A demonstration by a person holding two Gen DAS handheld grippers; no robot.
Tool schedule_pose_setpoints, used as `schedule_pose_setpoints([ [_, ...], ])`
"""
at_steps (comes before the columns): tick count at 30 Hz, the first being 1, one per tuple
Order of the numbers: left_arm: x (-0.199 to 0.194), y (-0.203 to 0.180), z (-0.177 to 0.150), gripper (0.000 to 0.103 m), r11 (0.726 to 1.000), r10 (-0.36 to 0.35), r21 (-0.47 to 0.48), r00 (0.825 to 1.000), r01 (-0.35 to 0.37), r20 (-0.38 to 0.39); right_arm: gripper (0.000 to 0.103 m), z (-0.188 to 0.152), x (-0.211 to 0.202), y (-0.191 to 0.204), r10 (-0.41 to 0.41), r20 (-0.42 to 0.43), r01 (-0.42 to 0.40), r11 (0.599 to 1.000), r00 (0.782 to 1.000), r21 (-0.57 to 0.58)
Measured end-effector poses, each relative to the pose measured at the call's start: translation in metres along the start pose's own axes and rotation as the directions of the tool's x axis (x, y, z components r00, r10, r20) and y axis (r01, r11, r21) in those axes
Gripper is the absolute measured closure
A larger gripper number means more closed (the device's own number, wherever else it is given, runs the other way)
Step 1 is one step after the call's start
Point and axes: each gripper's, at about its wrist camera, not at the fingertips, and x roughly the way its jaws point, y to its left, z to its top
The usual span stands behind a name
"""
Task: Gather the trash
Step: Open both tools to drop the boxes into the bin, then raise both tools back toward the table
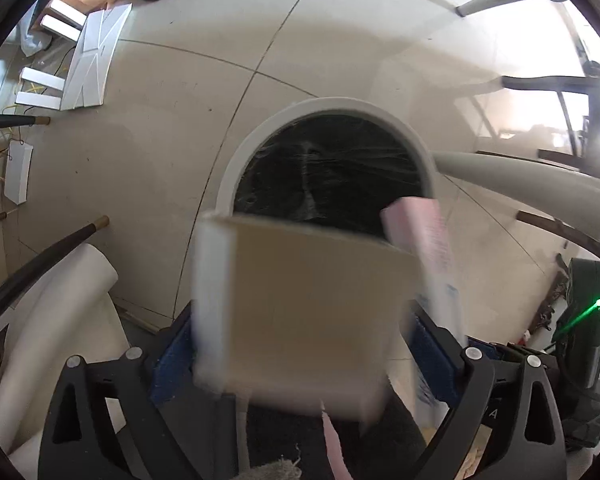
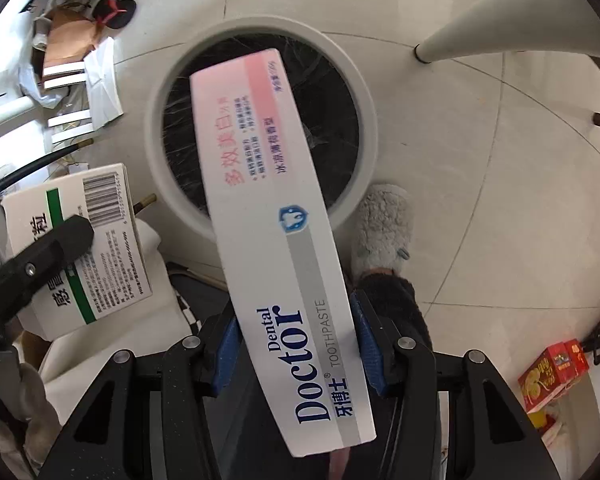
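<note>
Right tool (image 2: 296,344) pinches the toothpaste box (image 2: 276,216) over the bin (image 2: 364,92); only the left view shows the left tool (image 1: 300,344) spread around a blurred medicine box (image 1: 312,308).

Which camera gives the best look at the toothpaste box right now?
The right wrist view: the toothpaste box fills the frame, label sharp, clamped in the right gripper over the bin. The left wrist view shows only its blurred pink end.
</note>
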Motion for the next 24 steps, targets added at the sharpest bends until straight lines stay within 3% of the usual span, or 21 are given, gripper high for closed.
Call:
schedule_pose_setpoints([
  [2,0.002,0.002,0.0,0.002,1.0,0.02,-0.005,1.0,-0.02,0.003,0.048,0.011,0.01,-0.009,0.008,-0.017,-0.007,1.0,1.0,0.01],
  [6,0.0,-0.001,-0.005,0.002,0.993,0.117,0.006,0.992,-0.118,0.042,0.021,0.021,0.007,-0.017,-0.031,0.026,0.031,1.0,0.999,0.007],
  [11,-0.017,0.002,-0.02,0.002,0.978,0.209,0.006,0.974,-0.21,0.084,0.0,0.02,-0.016,-0.011,-0.118,0.109,0.118,0.993,0.987,0.001],
  [16,-0.046,0.001,-0.043,0.002,0.96,0.278,0.009,0.954,-0.281,0.113,0.0,0.006,-0.046,0.01,-0.17,0.185,0.178,0.984,0.968,-0.024],
  [24,-0.117,-0.014,-0.09,0.002,0.959,0.277,0.013,0.949,-0.282,0.149,0.0,-0.04,-0.118,0.033,-0.151,0.27,0.17,0.984,0.951,-0.051],
])
